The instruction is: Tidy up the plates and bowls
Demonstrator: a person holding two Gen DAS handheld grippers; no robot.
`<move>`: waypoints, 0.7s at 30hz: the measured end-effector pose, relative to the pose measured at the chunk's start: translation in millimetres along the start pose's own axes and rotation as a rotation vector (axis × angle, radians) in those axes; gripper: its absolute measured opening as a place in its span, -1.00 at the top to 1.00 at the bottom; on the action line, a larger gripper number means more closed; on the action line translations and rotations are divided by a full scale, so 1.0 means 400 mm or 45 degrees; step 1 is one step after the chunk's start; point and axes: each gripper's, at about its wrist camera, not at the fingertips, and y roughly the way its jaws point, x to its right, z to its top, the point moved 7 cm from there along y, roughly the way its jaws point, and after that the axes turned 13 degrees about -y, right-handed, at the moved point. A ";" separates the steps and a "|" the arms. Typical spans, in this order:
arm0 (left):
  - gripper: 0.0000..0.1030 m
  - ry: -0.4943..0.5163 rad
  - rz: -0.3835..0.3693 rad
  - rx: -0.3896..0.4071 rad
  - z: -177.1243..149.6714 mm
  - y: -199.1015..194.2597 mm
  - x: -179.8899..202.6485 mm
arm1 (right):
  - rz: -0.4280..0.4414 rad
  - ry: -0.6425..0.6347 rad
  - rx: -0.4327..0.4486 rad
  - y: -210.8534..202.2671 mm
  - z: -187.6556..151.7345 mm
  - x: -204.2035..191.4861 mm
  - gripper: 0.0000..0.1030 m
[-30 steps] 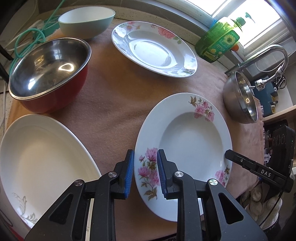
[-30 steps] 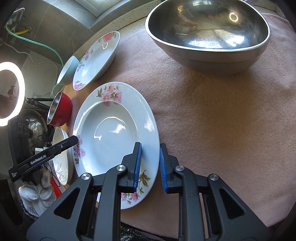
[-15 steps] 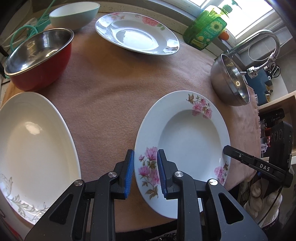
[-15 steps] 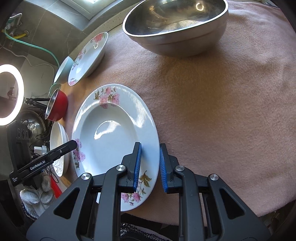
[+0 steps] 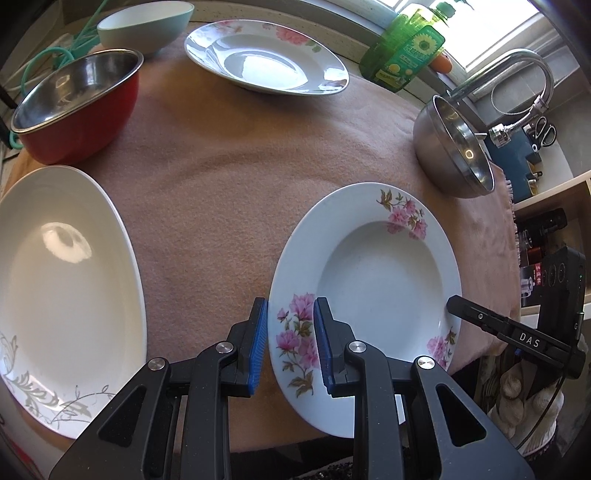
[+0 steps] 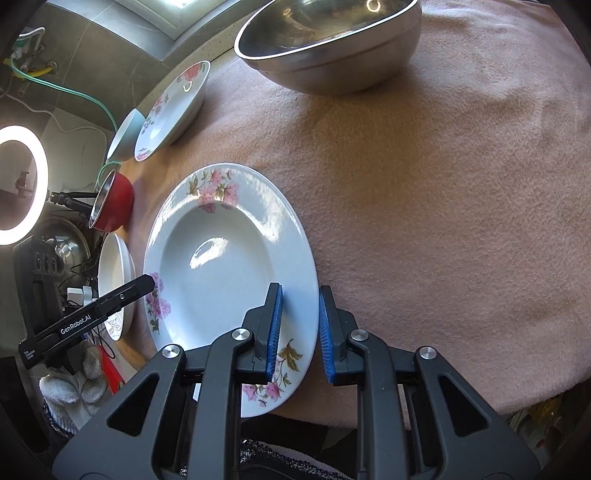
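Left wrist view: our left gripper [image 5: 290, 345] and right gripper [image 6: 299, 328] straddle opposite rims of the plate [image 5: 373, 273], jaws parted, probably readying a two-handed lift.

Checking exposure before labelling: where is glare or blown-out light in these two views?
Left wrist view: the window is blown out, and a bright patch glares on the white plate. Right wrist view: the ring light clips to white; sun glints inside the floral plate.

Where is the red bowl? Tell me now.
In the left wrist view, the red bowl sits far left on the pink cloth, between the pale green bowl and the big white plate.
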 end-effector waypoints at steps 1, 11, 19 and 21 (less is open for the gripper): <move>0.55 0.000 0.000 0.000 0.000 0.001 0.001 | 0.002 0.001 -0.001 0.000 -0.002 0.000 0.61; 0.55 0.016 0.008 0.000 0.001 0.002 0.002 | -0.003 -0.006 -0.004 0.009 -0.007 -0.001 0.61; 0.55 0.029 0.012 0.000 0.001 0.003 0.005 | -0.010 -0.008 -0.010 0.011 -0.009 0.002 0.59; 0.55 0.027 0.009 -0.003 0.000 0.004 0.005 | -0.010 -0.009 -0.010 0.012 -0.010 0.002 0.59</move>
